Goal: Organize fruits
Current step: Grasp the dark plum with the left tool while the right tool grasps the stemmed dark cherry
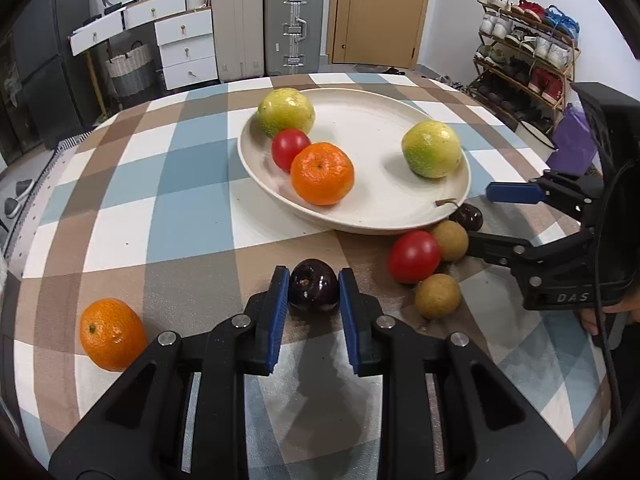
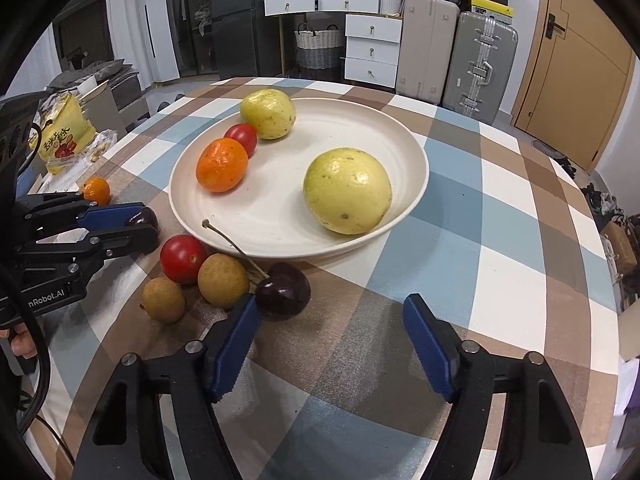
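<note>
We are looking down along the left hand-held gripper [image 1: 313, 286], whose blue pads are clamping a dark, glossy cherry [image 1: 313, 285] on the near part of the checked bench [image 1: 192, 216]. To its left a small orange mandarin [image 1: 113, 334] is lying alone on the cloth. Beyond the gripper the cream plate [image 1: 360, 222] is carrying a yellow-green fruit [image 1: 285, 112] at its far left rim, a red tomato [image 1: 290, 148] touching a second mandarin [image 1: 322, 173], and another yellow-green fruit [image 1: 431, 149] at the right.

Just off the plate's near right edge a cluster is sitting on the bench: a red tomato [image 2: 183, 258], two brown longans [image 2: 223, 280] and a stemmed dark cherry [image 2: 283, 291] whose stem is leaning over the rim. The right hand-held gripper [image 2: 330, 320] is standing partly spread and gripping nothing; its left pad is just beside that cherry, though we cannot tell whether it is touching.
</note>
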Demonstrator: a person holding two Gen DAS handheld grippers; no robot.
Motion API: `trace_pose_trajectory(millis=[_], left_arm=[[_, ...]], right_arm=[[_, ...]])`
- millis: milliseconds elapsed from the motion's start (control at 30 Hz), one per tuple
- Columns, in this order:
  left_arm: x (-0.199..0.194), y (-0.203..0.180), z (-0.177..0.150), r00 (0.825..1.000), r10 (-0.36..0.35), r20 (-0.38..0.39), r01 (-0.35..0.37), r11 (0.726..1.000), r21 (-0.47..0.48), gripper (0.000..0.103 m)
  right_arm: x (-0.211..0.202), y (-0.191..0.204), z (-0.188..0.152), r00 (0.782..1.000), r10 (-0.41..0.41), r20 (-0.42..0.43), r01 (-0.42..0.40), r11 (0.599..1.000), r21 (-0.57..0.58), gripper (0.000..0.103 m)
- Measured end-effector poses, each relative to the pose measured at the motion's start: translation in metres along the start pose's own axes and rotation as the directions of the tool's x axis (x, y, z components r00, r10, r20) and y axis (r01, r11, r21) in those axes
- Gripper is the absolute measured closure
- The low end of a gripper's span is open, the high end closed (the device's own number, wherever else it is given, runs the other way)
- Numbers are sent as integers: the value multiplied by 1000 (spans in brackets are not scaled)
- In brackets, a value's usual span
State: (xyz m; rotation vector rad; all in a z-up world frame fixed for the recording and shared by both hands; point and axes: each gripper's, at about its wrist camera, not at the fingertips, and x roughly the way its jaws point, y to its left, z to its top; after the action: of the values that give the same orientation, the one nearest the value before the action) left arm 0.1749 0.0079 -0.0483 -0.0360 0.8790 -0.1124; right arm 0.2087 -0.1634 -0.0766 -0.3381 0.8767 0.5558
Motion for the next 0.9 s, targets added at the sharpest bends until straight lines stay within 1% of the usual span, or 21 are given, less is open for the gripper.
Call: trace_pose_trajectory(millis=[33, 67, 200, 333, 400, 467, 600, 900], left_arm=[[0, -1, 0, 1000, -1, 2, 1, 1000, 1, 81], [0, -1, 0, 1000, -3, 3, 3, 1000, 4, 81], [-2, -3, -1, 1000, -7, 7, 7, 1000, 11, 81], [-3, -3, -2, 1000, -13, 12, 13, 1000, 8, 81], [-4, -3, -2, 1000, -15, 15, 15, 1000, 6, 81], [-5, -3, -2, 1000, -19, 18, 19, 1000, 5, 81], [-5, -3, -2, 1000, -21, 17, 21, 1000, 3, 81], [-11, -2, -2, 999, -25, 41, 25, 1000, -6, 81]], right_arm=[[0, 1, 0, 1000, 7, 2, -7, 1000, -3, 33], [-1, 1, 0, 1000, 13, 3, -13, 1000, -5, 37], [-2, 3, 0, 999, 34, 10, -34, 999, -10, 46], [-2, 4, 1, 999, 49, 14, -49, 999, -10, 52], [-3, 5, 0, 998, 57, 18, -57, 998, -12, 60], [-2, 9, 1, 998, 61, 17, -61, 998, -21, 64], [-3, 13, 1, 997, 74, 19, -74, 997, -35, 76], [-9, 12, -2, 995, 89, 38, -88, 995, -36, 78]])
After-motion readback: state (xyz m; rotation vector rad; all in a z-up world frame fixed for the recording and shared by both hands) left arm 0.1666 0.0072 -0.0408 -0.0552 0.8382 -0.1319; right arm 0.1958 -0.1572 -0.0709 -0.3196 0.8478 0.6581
